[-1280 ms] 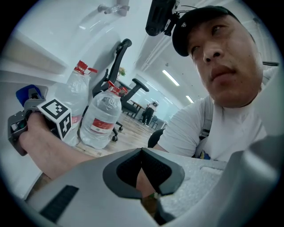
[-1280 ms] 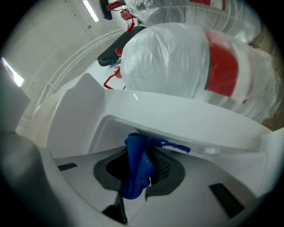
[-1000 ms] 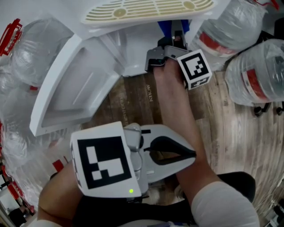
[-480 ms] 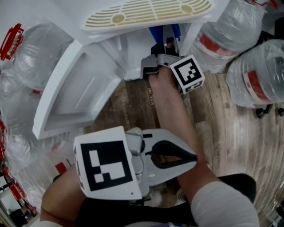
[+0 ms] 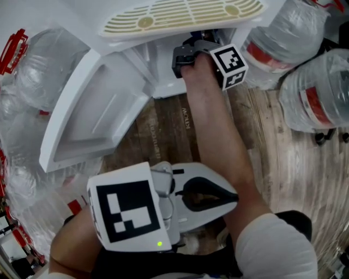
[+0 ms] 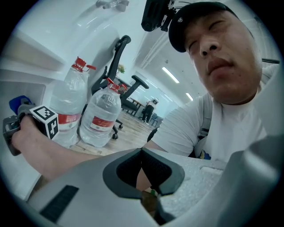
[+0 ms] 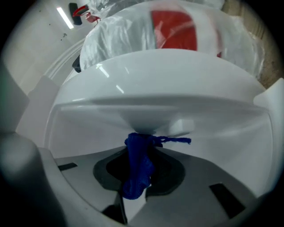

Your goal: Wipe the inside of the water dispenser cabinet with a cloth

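**A:** Where is the cloth sitting?

**B:** The right claw [image 5: 203, 42] is clamping the blue cloth [image 7: 136, 166] and reaching into the water dispenser cabinet [image 5: 158, 71], just under its cream slotted tray [image 5: 180, 13]. The cloth is bunched into a strip. Its long axis is running along the jaws, from deep between them out to the tips, where its end is meeting a white inner surface. In the right gripper view, a frayed thread is trailing off to the right.

**A:** And the door?

**B:** The door [image 5: 92, 109] is standing open, swung to the left in the head view.

**A:** What is the other claw doing?

**B:** The left claw [image 6: 141, 150] is hovering low by the person's lap. Its jaws are closed together on nothing, and its tips are pointing toward the right forearm.

**A:** Is any writing showing?

**B:** The water bottles [image 5: 313, 92] are carrying red labels, but the print is too blurred to read. The lettering on the wooden floor [image 5: 283, 141] is also too small. The marker cube [image 5: 229, 65] is showing only black-and-white squares.
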Available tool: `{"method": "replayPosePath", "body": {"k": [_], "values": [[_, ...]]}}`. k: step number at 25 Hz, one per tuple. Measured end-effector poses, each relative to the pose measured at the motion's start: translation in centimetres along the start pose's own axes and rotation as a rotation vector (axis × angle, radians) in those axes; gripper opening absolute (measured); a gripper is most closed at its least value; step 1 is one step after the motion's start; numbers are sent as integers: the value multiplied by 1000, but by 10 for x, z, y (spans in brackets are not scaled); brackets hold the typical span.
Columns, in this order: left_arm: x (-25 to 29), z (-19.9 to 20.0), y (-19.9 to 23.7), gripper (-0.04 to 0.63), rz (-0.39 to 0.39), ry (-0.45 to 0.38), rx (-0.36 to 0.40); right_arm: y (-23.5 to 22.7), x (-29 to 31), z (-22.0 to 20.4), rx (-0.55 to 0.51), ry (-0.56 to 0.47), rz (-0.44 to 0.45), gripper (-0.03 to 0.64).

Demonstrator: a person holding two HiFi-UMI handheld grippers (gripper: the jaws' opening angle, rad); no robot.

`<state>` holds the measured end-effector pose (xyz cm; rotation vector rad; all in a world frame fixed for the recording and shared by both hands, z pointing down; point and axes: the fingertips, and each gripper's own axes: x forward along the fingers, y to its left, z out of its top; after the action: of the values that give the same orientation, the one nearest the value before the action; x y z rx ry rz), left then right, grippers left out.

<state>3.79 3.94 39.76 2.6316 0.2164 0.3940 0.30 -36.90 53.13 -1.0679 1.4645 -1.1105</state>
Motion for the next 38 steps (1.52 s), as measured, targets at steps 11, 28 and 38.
{"method": "replayPosePath", "body": {"k": [11,28,38], "values": [[4,4,2,0,4,-19,-18,-8,-51,17,33,-67,-38,77],[4,7,1,0,8,-17,-7,-54,-37,-20,-10,60,-71,77],[1,0,1,0,5,-2,-7,-73,-34,8,-17,-14,-102,77]]}}
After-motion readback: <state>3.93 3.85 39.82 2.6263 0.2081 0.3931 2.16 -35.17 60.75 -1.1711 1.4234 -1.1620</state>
